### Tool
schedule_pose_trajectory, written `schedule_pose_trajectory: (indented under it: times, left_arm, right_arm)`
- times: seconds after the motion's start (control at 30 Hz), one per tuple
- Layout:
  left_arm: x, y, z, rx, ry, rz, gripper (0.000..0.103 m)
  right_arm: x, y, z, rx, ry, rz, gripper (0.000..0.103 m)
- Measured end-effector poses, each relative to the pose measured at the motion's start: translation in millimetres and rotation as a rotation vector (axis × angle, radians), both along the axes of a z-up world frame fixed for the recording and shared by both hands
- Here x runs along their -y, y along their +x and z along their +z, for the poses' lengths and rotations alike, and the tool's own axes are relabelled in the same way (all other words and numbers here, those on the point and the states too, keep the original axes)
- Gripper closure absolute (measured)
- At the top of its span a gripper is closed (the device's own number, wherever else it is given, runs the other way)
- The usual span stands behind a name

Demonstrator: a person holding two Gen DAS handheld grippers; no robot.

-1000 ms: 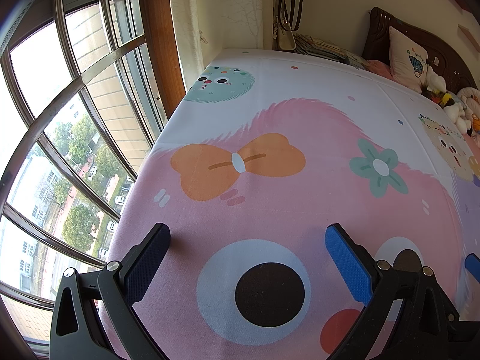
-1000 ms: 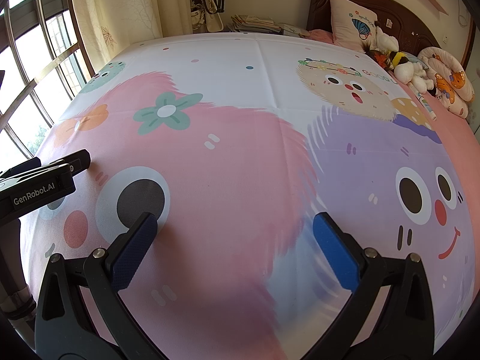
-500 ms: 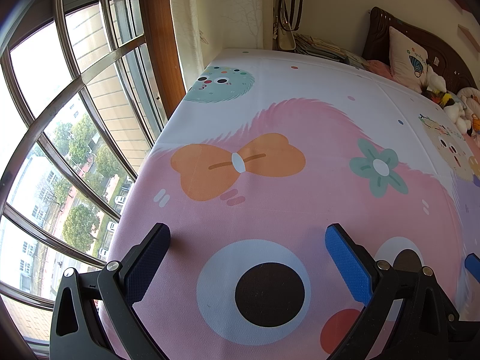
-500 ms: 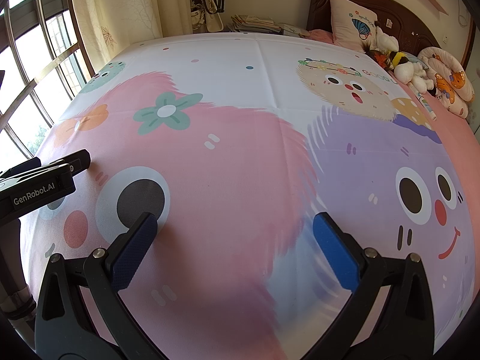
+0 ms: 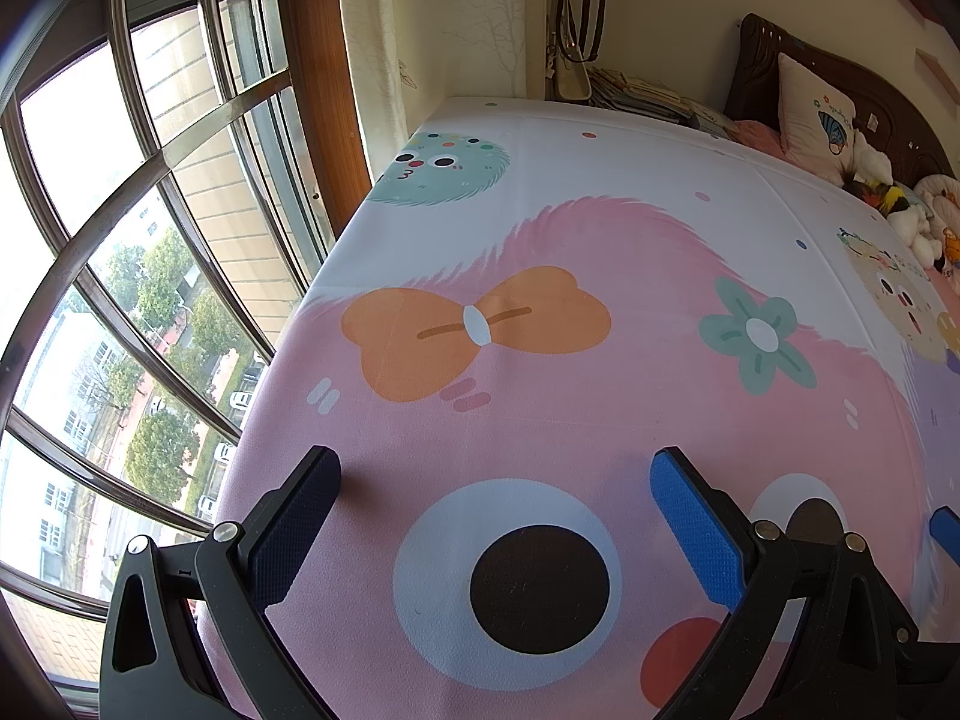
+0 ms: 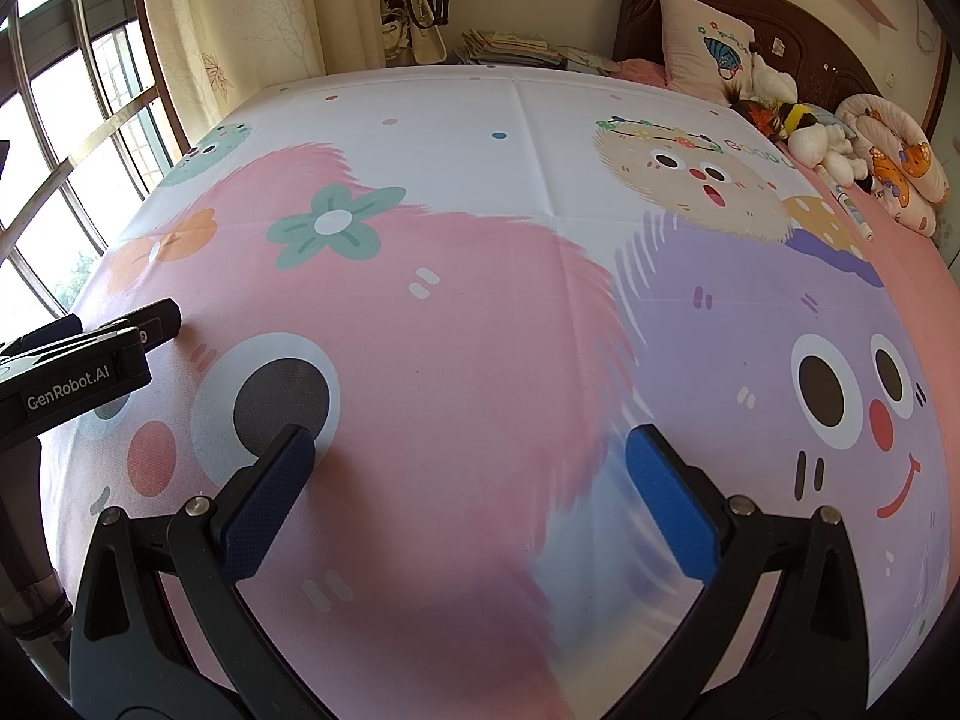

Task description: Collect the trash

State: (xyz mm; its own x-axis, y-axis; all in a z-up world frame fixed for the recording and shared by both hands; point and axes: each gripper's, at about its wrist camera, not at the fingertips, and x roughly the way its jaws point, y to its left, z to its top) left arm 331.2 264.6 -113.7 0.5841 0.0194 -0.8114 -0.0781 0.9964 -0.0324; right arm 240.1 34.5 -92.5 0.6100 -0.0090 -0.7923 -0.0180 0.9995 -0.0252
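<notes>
No piece of trash shows in either view. My left gripper hovers open over the near edge of a bed covered by a cartoon-monster sheet, with nothing between its blue pads. My right gripper is likewise open and empty, over the pink part of the same sheet. The left gripper also appears from the side at the left edge of the right wrist view. A marker pen lies near the pillows on the right side of the bed.
A barred window runs along the bed's left side, with a curtain at its end. At the head stand a dark wooden headboard, a pillow, stuffed toys and stacked books. A bag hangs on the wall.
</notes>
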Motion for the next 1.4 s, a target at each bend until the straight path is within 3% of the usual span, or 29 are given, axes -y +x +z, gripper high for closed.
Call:
schedule_pose_trajectory:
  times: [1.4]
  left_arm:
    - [-0.1, 0.3, 0.0, 0.000, 0.000, -0.001, 0.001]
  right_arm:
    - [0.3, 0.2, 1.2, 0.000, 0.000, 0.000, 0.000]
